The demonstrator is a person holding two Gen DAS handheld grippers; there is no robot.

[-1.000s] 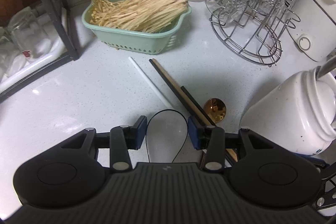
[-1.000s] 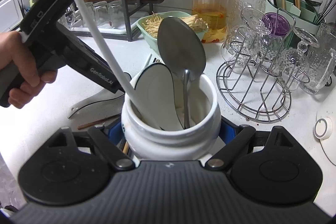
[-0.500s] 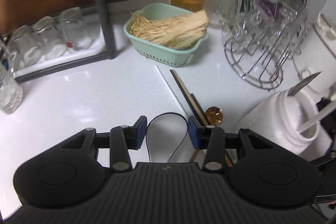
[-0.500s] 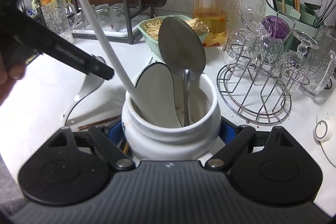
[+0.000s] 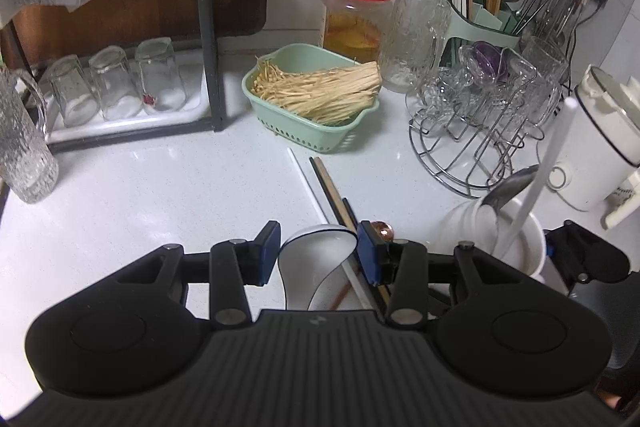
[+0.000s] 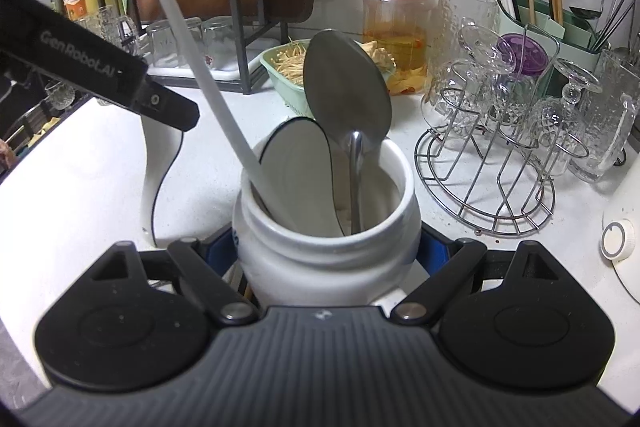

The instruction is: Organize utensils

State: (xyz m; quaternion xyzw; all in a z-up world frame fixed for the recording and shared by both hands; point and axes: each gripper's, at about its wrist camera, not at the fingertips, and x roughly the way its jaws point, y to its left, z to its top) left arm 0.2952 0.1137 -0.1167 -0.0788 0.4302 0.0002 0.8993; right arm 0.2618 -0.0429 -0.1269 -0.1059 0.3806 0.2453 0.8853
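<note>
The right gripper [image 6: 330, 241] is clamped around the white jar [image 6: 320, 267], I'd guess to steady it as the collecting pot; a steel spoon [image 6: 346, 87] already stands inside, just ahead of the fingers. The left gripper [image 5: 318, 253] pinches a black-rimmed spoon [image 5: 316, 259] by its bowl, probably bound for that jar. Loose chopsticks [image 5: 332, 191] lie just beyond its fingertips on the pale counter [image 5: 160, 195]. Farther ahead sit a wire glass rack [image 5: 472, 155] and a green basket [image 5: 320, 135].
</note>
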